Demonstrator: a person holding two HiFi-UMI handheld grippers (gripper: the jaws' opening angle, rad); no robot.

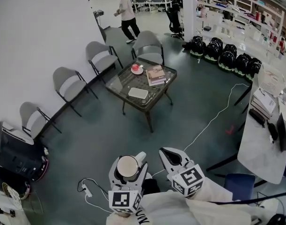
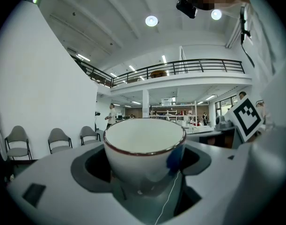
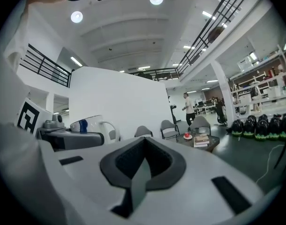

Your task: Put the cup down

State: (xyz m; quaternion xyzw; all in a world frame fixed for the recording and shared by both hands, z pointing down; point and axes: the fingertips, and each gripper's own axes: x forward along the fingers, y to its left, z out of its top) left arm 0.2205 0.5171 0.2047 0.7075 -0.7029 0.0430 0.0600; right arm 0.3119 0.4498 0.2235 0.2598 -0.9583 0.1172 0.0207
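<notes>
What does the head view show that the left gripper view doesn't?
Only the head view shows the square glass coffee table with a stack of books. Only the left gripper view shows the black balcony railing and round ceiling lights. Both show the white ceramic cup held in the left hand-held gripper, plus the grey chairs along the wall.

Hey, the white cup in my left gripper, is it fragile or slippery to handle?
The cup looks like glazed ceramic, so probably stiff and breakable if knocked. Its glossy wall may slip between the jaws. It seems empty and wide for its height, so likely light and unlikely to tip once set down.
</notes>
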